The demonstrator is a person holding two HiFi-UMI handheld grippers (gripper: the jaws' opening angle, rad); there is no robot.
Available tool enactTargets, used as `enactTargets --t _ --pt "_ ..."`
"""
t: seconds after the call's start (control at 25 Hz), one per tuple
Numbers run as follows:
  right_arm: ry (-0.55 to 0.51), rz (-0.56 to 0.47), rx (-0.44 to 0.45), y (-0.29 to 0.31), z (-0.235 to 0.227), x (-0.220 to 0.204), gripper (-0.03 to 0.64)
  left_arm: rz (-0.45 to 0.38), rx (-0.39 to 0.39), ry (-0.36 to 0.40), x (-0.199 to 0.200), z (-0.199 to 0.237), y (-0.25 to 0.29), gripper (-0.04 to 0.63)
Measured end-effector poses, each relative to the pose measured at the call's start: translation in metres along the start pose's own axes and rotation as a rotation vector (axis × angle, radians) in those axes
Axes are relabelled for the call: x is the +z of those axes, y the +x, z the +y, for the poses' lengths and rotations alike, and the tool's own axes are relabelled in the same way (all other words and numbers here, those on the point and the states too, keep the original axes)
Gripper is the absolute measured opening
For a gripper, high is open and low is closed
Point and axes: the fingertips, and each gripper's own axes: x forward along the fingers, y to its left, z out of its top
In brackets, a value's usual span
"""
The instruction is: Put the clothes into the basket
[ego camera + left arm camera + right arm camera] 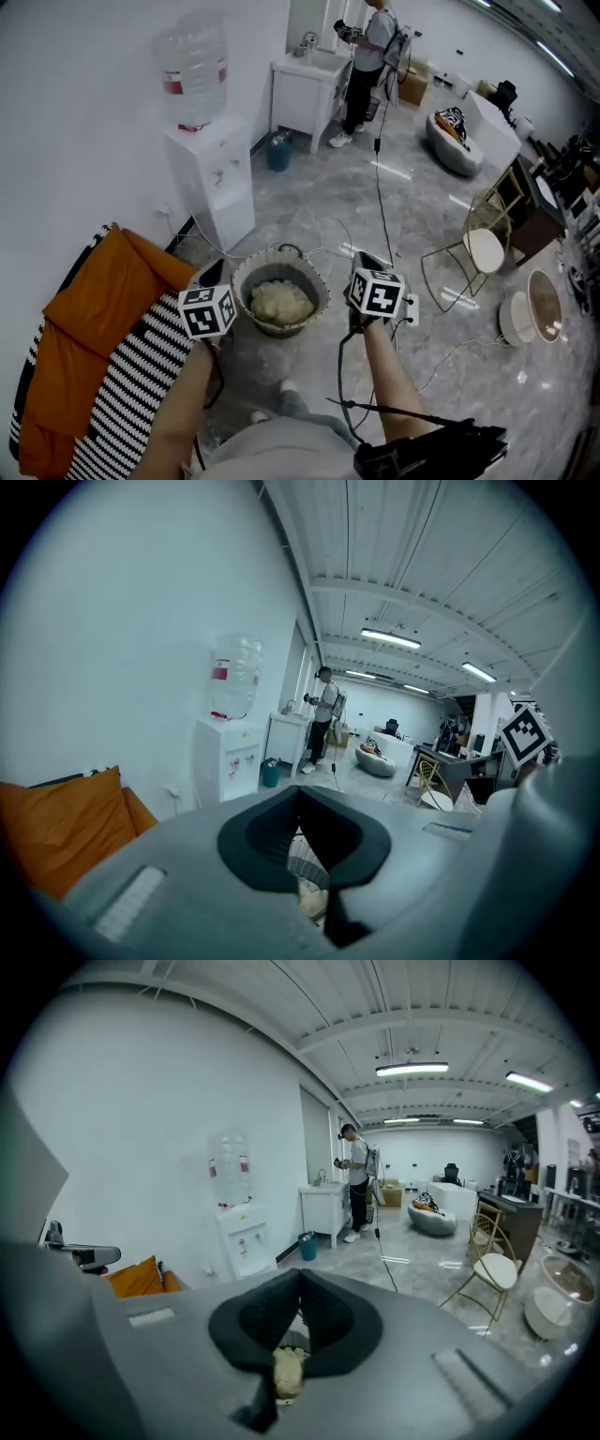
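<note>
Grey floor (422, 206), basket (279, 286) whole only in head view

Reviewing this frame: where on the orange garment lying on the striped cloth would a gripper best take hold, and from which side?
Grip the orange garment at its raised upper right edge, coming down from above on the side facing the basket, where the left gripper is nearest. That edge looks lifted off the striped cloth, so probably only the orange fabric gets pinched.
</note>
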Motion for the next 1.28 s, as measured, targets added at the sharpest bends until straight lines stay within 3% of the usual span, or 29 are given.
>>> enactTargets --t 0.32,1.28 --pt "-0.004 -0.039 0.013 -0.030 0.008 0.008 0.003 -0.037 -0.014 0.045 0.011 -0.011 -0.019 -0.006" --pt "-0.081 -0.056 -0.013 -0.031 0.024 0.020 0.003 -0.043 -0.023 0.039 0.013 -0.009 -0.031 -0.006"
